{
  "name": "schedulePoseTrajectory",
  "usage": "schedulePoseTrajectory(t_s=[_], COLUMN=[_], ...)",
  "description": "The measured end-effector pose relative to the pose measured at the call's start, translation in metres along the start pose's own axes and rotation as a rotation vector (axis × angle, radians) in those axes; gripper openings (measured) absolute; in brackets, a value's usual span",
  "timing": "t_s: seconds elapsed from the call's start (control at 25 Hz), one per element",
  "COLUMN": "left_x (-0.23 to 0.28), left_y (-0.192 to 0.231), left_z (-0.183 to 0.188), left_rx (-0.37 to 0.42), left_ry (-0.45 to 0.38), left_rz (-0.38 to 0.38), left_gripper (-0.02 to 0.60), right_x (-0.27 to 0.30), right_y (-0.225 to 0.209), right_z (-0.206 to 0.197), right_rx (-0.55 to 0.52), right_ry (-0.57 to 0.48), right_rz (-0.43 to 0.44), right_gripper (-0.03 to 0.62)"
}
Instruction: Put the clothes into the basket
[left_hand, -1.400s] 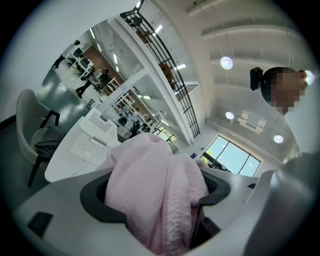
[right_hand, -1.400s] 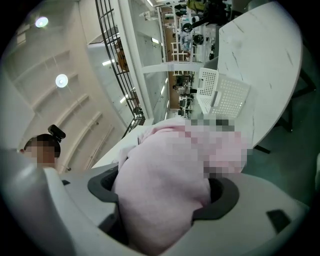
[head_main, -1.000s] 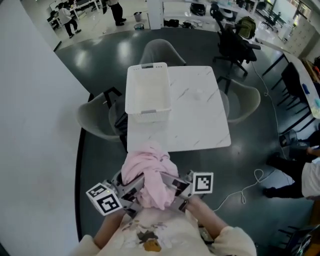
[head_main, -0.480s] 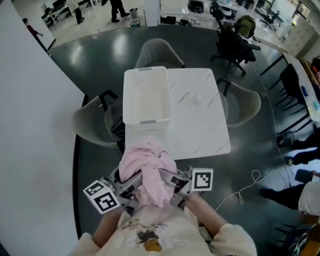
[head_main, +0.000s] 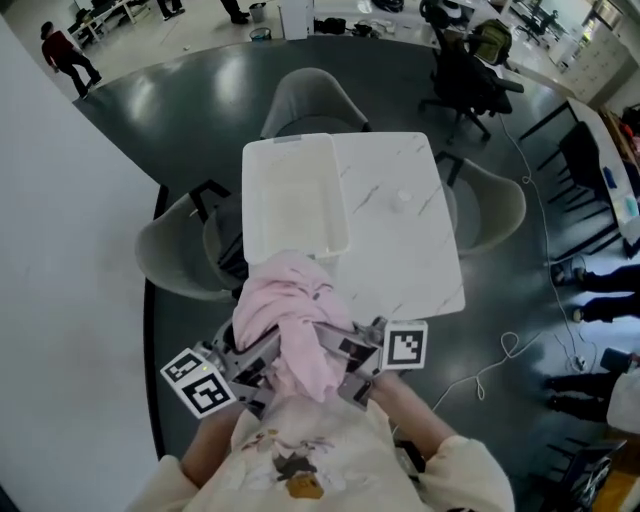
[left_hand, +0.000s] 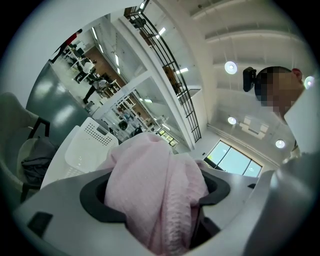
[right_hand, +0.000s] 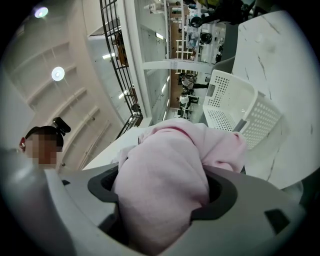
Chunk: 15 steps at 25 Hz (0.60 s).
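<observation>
Both my left tongs (head_main: 258, 362) and right tongs (head_main: 348, 364) are clamped on one bunched, pale-pink knit garment (head_main: 290, 315). It bulges between them, held up by the near end of the white basket (head_main: 295, 200) on the worktop (head_main: 400, 240).

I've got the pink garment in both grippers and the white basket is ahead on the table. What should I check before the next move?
1. Left gripper shut on the pink garment: ok, cloth fills its jaws.
2. Right gripper shut on the same garment: ok.
3. White basket open and with room: ok, nothing shows inside it.
4. Garment above the basket opening: not ok, the bundle is at the table's near edge, short of the opening.
5. Basket fully supported at the table's left edge: cannot tell, the basket hides that edge.
</observation>
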<state>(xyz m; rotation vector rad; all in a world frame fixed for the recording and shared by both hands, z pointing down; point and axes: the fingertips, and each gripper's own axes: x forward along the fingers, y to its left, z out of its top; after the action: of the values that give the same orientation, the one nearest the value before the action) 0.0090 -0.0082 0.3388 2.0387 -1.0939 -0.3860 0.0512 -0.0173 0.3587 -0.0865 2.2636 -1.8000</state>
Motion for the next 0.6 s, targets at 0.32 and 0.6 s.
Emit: schedulePoseTrajectory(t_s=[0.32,0.6], left_x=[0.033,0.055], left_y=[0.033,0.053], left_z=[0.036,0.056], left_rx=[-0.007,-0.027], left_ry=[0.004,0.023], left_rz=[-0.029,-0.033], left_gripper=[0.387,0.387], right_x=[0.03,0.046], right_y=[-0.015,-0.027], right_z=[0.047,0.076], right_rx=[-0.028,-0.017], right_ry=[-0.035,-0.057], right_rz=[-0.028,-0.051], right_gripper=[0.388,0.388])
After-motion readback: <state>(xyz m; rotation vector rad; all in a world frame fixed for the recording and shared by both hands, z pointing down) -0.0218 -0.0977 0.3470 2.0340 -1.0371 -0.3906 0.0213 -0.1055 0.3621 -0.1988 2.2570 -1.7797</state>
